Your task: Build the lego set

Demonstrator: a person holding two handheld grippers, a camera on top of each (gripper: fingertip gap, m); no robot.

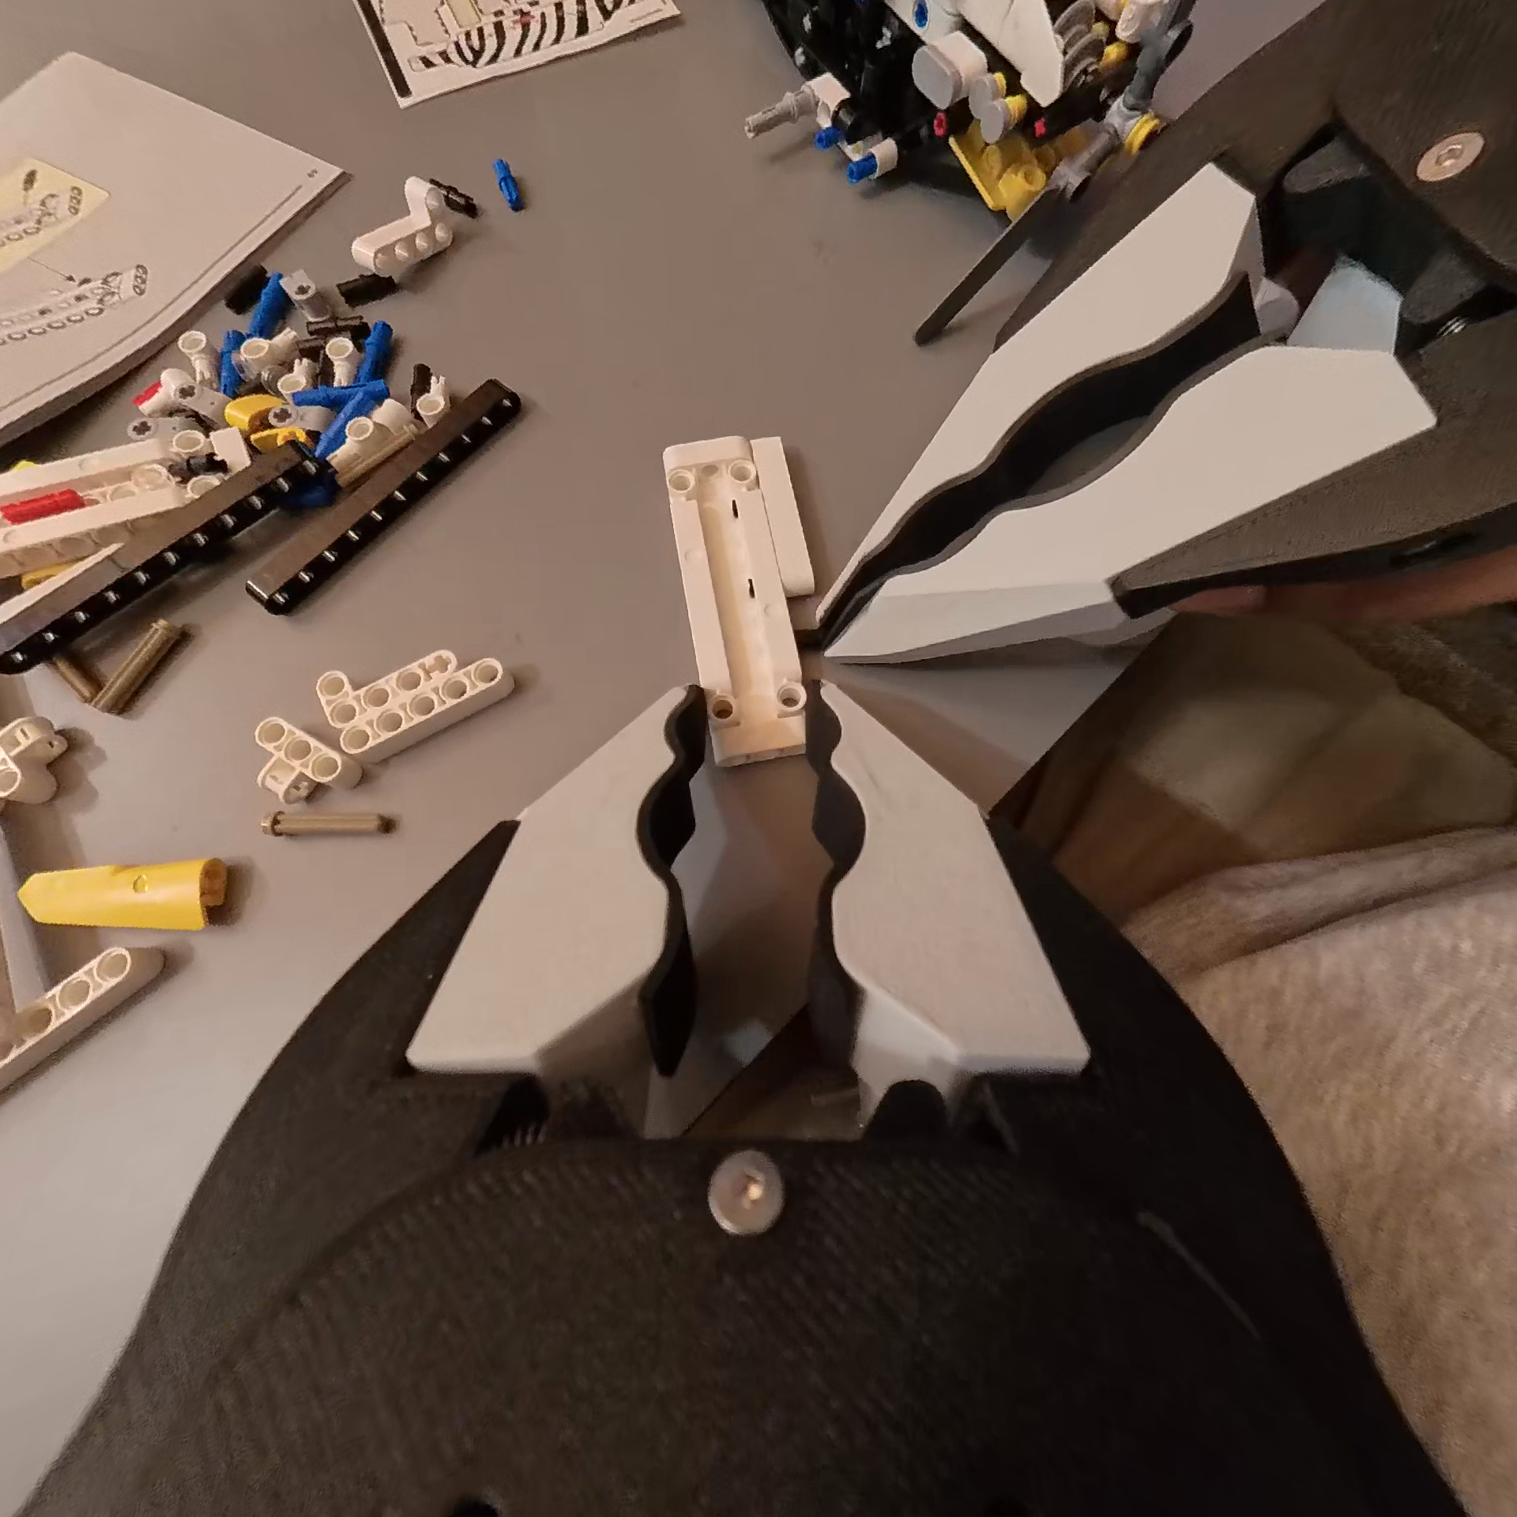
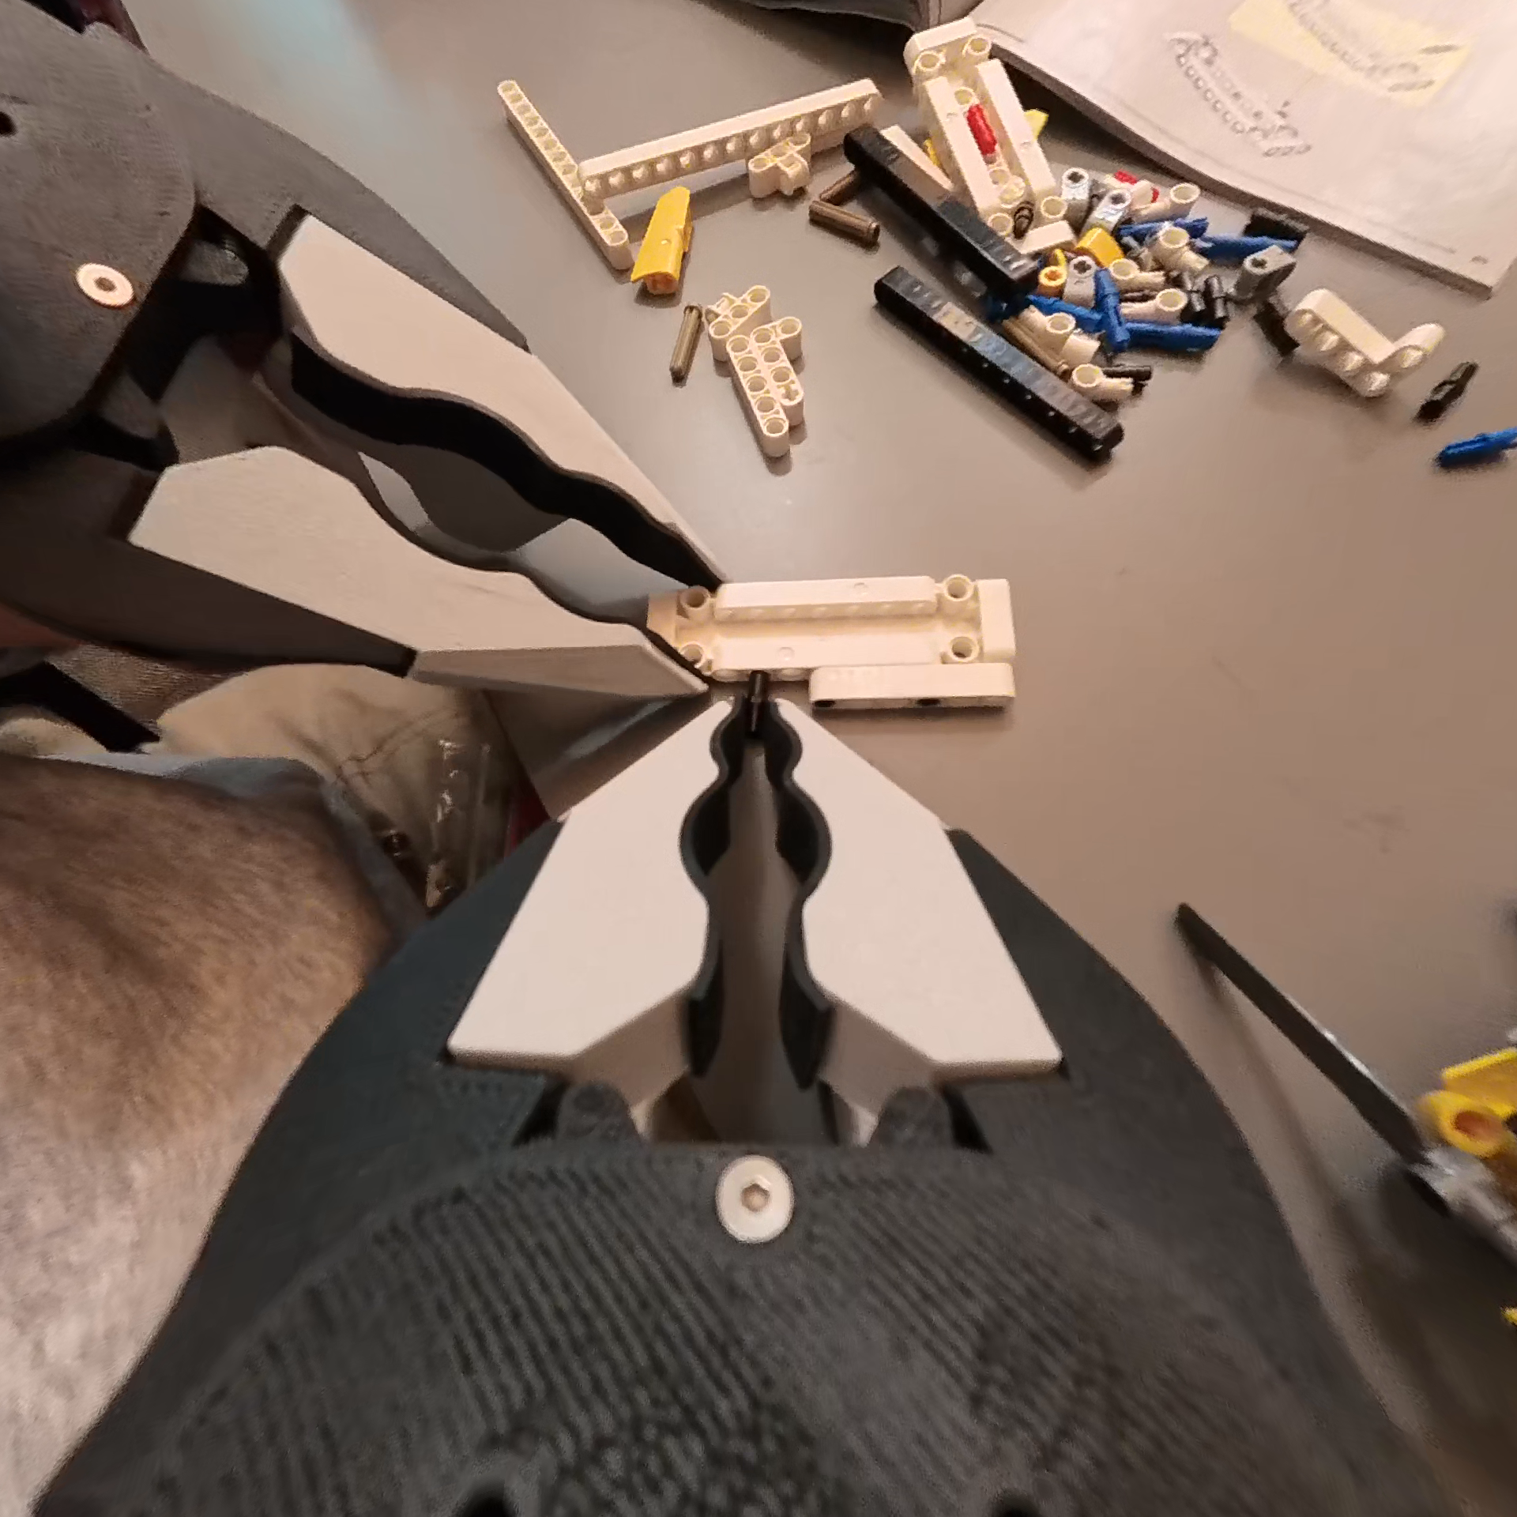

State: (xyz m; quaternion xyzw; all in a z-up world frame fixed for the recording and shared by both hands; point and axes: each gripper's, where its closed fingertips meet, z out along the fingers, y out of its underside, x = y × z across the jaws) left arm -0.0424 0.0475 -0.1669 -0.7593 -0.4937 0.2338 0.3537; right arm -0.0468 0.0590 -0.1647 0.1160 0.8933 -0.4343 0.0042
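One white panel (image 1: 739,607) flat on the grey counter (image 1: 624,328), near end clamped between the left tongs (image 1: 755,722). One short white beam (image 1: 784,513) lying against its side. Right tongs (image 2: 753,708) closed on one small black pin (image 2: 753,694), tip set against the panel's long edge, meeting the left tongs nearly at a right angle. Two long black beams (image 1: 386,497) side by side beyond. One yellow curved piece (image 1: 123,895) apart on the left. One pile of small blue, white and grey connectors (image 1: 304,369). One open instruction booklet (image 1: 123,222), one sticker sheet (image 1: 509,41). One partly built model (image 1: 985,82) at the far edge.
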